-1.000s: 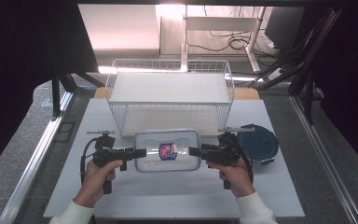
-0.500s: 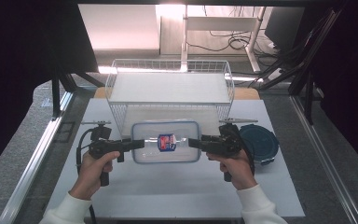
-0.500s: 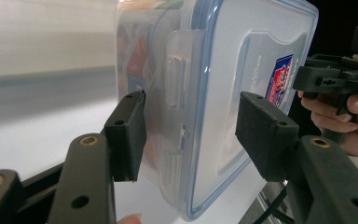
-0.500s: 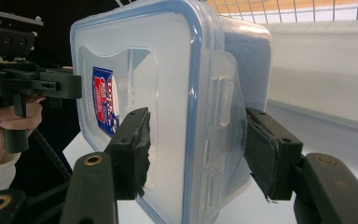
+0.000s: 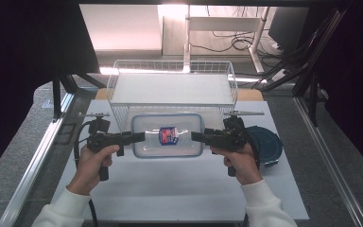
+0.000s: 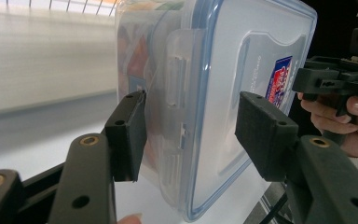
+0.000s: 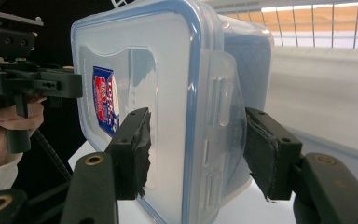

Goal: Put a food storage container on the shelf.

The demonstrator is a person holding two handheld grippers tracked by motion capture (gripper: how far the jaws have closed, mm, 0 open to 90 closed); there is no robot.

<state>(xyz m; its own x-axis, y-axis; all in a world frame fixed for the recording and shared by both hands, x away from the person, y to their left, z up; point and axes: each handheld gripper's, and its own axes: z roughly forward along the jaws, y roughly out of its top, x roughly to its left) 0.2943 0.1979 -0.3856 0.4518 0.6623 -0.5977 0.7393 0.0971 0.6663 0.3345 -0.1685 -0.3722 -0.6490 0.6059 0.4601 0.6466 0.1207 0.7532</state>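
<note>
White board (image 5: pixel 170 189) covers the table, and grey floor is seen on both sides of it. At the far edge of the board a white wire basket (image 5: pixel 172 90) is set. Just in front of the basket, a clear plastic box (image 5: pixel 168 135) with a blue-edged lid is held up off the board. A red and blue sticker (image 5: pixel 167 135) is seen on the middle of its lid.

The box is gripped at its two short ends. Its left end is clamped by the left gripper (image 5: pixel 139 137), which is held in the person's left hand (image 5: pixel 92 163). Its right end is clamped by the right gripper (image 5: pixel 196 136), which is held in the right hand (image 5: pixel 241 163). In the left gripper view, one black jaw is pressed on the lid side and the other on the bottom side, over a side clasp (image 6: pixel 179 88). The same hold is seen in the right gripper view, over the other clasp (image 7: pixel 216 112).

A round dark blue lid (image 5: pixel 267 144) is laid on the board, just right of the right hand.
</note>
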